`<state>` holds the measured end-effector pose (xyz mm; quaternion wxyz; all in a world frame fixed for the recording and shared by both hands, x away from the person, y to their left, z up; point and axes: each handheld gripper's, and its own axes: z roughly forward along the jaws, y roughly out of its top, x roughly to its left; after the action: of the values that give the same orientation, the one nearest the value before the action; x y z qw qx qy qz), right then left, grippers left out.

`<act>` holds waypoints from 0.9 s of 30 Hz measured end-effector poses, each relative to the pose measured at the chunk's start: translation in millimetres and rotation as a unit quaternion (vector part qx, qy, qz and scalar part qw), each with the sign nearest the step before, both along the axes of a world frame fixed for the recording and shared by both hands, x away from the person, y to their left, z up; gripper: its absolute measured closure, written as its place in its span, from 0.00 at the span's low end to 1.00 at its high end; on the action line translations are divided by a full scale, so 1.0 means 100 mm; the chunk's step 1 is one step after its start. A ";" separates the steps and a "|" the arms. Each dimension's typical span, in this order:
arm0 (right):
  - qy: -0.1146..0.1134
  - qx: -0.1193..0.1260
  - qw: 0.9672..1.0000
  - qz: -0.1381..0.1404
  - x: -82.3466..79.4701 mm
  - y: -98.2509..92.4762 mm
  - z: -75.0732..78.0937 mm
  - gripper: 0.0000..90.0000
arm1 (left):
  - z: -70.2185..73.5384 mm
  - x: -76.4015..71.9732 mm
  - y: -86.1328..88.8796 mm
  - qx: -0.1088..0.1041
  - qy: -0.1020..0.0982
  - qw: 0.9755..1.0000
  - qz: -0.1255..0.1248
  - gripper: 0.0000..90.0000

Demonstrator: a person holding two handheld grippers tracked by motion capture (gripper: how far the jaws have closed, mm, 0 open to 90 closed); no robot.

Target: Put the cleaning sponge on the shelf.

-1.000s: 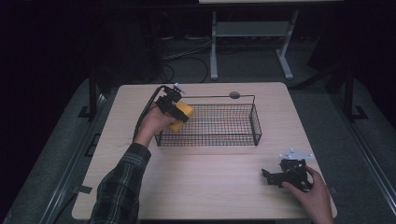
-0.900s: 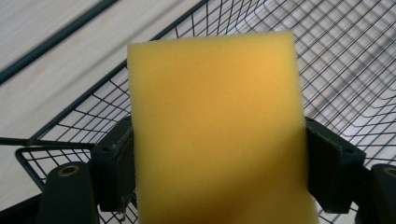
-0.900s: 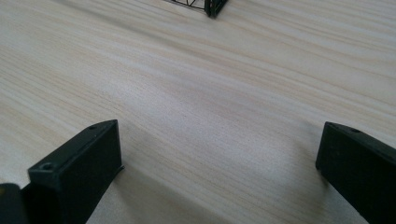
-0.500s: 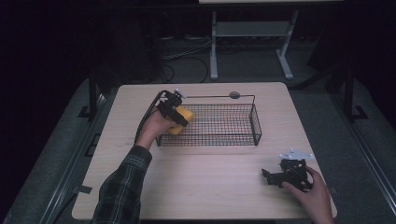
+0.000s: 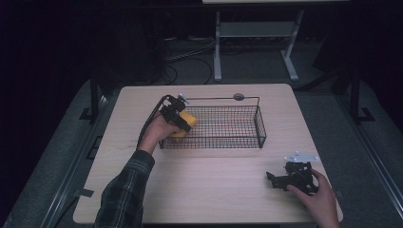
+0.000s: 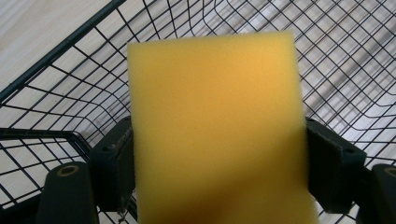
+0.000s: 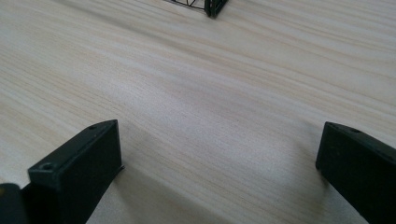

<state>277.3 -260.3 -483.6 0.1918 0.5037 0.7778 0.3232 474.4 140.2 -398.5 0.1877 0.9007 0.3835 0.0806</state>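
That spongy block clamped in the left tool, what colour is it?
Plain yellow; the sponge shows best in the left gripper view.

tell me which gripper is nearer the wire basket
Left. The left gripper holds the yellow sponge over the wire basket's left end; the right gripper rests on the table, well clear of it.

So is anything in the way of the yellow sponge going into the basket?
Nothing visible is. The left tongs hold the sponge over the left end of the wire basket, past its rim, and the mesh floor below it looks bare.
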 end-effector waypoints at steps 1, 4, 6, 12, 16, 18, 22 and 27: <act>0.000 0.000 1.000 0.000 0.00 0.00 0.00 0.00 | 0.00 0.00 0.00 -0.001 0.000 1.000 0.000 0.25; 0.000 0.000 1.000 0.000 0.00 0.00 0.00 0.00 | 0.00 0.00 0.00 0.001 0.001 1.000 0.000 0.24; 0.000 0.000 1.000 0.000 0.00 0.00 0.00 0.00 | 0.00 0.00 0.01 0.002 0.003 1.000 -0.001 0.24; 0.000 0.000 1.000 0.000 0.00 0.00 0.00 0.00 | -0.01 0.00 0.00 0.003 0.004 1.000 -0.002 0.23; 0.000 0.000 1.000 0.000 0.00 0.00 0.00 0.00 | -0.02 0.00 0.00 0.005 0.006 1.000 -0.002 0.20; 0.000 0.000 1.000 0.000 0.00 0.00 0.00 0.00 | -0.02 0.00 0.01 0.008 0.007 1.000 -0.002 0.20; 0.000 0.000 1.000 0.000 0.00 0.00 0.00 0.00 | -0.02 0.00 0.01 0.008 0.007 1.000 -0.001 0.16; 0.000 0.000 1.000 0.000 0.00 0.00 0.00 0.00 | 0.00 0.01 0.01 0.004 -0.001 1.000 0.001 0.15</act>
<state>277.3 -260.3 -483.5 0.1919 0.5038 0.7778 0.3232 475.2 141.3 -398.8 0.1843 0.9011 0.3837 0.0829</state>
